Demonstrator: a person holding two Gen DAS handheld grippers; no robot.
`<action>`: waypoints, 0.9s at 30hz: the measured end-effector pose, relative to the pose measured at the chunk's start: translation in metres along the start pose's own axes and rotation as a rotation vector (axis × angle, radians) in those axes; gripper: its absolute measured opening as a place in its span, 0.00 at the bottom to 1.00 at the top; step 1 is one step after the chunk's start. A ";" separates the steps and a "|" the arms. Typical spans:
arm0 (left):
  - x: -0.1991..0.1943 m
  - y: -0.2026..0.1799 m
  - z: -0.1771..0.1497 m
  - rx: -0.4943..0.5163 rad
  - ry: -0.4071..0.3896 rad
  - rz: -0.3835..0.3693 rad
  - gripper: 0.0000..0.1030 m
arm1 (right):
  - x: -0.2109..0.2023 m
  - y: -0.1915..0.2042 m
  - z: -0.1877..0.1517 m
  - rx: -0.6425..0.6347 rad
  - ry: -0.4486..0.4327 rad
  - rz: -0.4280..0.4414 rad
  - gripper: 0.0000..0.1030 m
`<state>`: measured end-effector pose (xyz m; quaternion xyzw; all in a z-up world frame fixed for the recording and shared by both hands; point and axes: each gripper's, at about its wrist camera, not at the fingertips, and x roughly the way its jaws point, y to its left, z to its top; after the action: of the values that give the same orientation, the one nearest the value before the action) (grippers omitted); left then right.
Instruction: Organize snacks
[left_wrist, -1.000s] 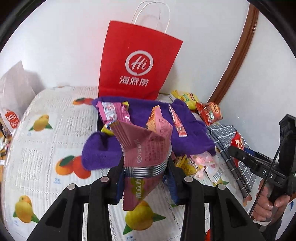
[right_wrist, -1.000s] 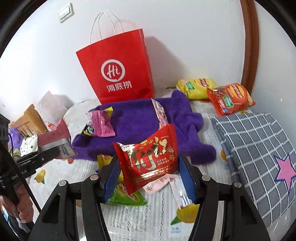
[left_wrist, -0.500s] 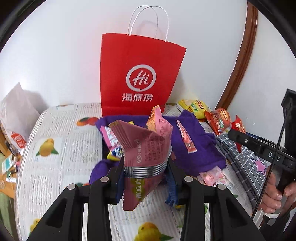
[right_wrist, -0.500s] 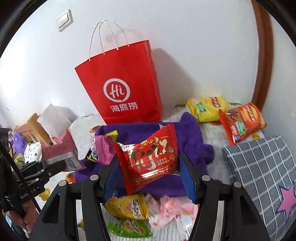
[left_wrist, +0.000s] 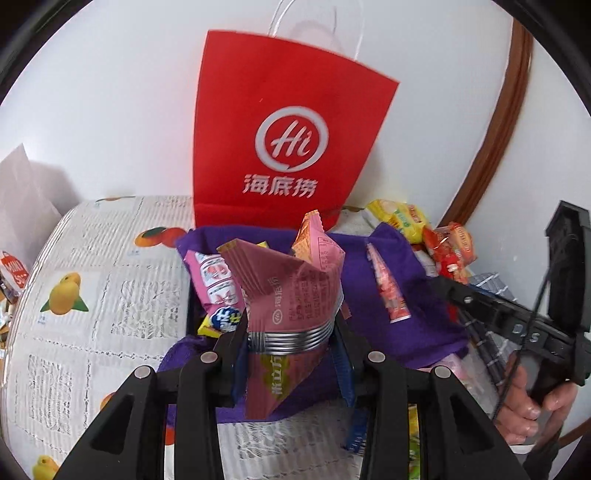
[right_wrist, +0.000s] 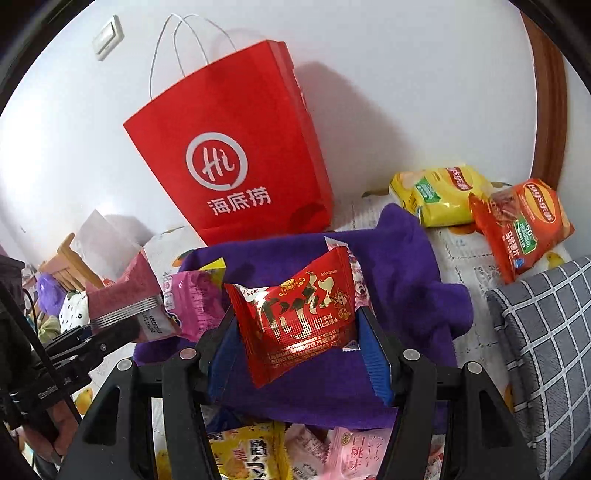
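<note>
My left gripper (left_wrist: 291, 343) is shut on a dusty-pink snack packet (left_wrist: 291, 295) and holds it above the purple cloth (left_wrist: 417, 295). My right gripper (right_wrist: 299, 332) is shut on a red foil snack packet (right_wrist: 295, 314) above the same purple cloth (right_wrist: 406, 280). A red paper bag (left_wrist: 291, 129) with white handles stands against the wall just behind the cloth; it also shows in the right wrist view (right_wrist: 236, 155). A bright pink packet (left_wrist: 214, 284) and a thin pink stick packet (left_wrist: 388, 291) lie on the cloth.
Yellow (right_wrist: 443, 195) and orange (right_wrist: 524, 225) chip bags lie at the back right by the wall. A grey checked cushion (right_wrist: 546, 350) is at the right. Several small packets (right_wrist: 251, 454) lie in front of the cloth. The fruit-print cover (left_wrist: 92, 295) spreads left.
Both grippers have moved forward and up toward the red bag with their packets still held. The bag now looks larger and closer in both views.
</note>
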<state>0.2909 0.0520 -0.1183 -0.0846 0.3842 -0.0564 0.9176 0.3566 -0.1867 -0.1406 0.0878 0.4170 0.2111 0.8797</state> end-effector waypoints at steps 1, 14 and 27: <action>0.003 0.000 -0.001 0.001 0.003 0.007 0.36 | 0.000 -0.001 -0.002 -0.001 -0.004 -0.005 0.59; 0.018 0.003 -0.016 -0.025 0.030 -0.016 0.36 | 0.012 -0.012 -0.015 0.023 -0.017 -0.027 0.59; 0.020 -0.001 -0.018 -0.007 0.037 -0.012 0.36 | 0.025 -0.004 -0.022 -0.020 -0.008 -0.040 0.60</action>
<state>0.2922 0.0455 -0.1443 -0.0890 0.4007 -0.0619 0.9097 0.3552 -0.1799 -0.1737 0.0714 0.4131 0.1972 0.8862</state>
